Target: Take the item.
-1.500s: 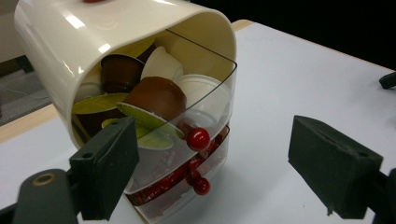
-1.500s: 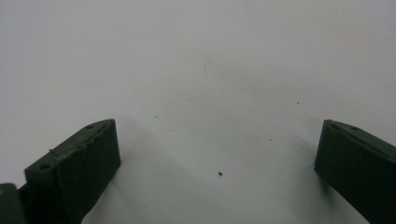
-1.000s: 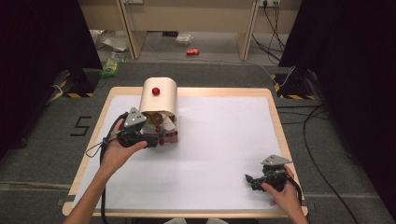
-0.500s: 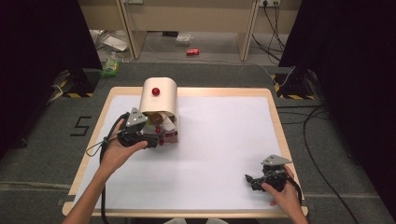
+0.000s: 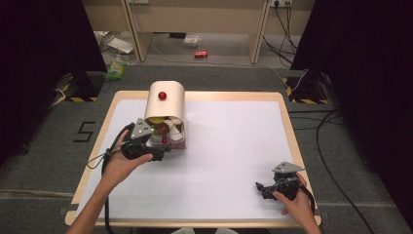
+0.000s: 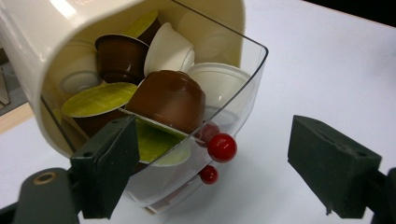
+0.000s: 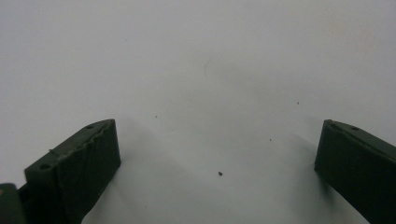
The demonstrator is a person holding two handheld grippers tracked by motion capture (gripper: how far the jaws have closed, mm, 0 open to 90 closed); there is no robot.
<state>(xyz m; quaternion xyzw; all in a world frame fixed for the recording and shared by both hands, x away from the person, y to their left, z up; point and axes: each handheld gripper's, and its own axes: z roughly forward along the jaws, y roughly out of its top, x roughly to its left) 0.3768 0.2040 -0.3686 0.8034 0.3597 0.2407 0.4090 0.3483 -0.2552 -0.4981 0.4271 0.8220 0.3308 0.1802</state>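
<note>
Grey carpet is lying all around a wood-edged bench (image 5: 287,122) with a white top, and a red can (image 5: 200,54) is sitting on the floor beyond it. On the bench's far-left part a cream capsule dispenser (image 5: 166,100) with a red knob on its rounded top is standing, and its clear drawer (image 6: 243,88) is hanging open toward the person, packed with brown, white and green-lidded coffee capsules (image 6: 170,100). Two small red knobs (image 6: 221,147) are showing on the drawer fronts. The left hand-held gripper (image 6: 212,172) is hovering right at that drawer, jaws spread wide, one jaw just in front of the drawer's corner, the other out over bare white surface, gripping nothing. Over at the near-right corner, the right hand-held gripper (image 5: 280,183) is resting low by the bench edge in the person's hand; its jaws are standing wide apart too, with plain white bench top between them.
</note>
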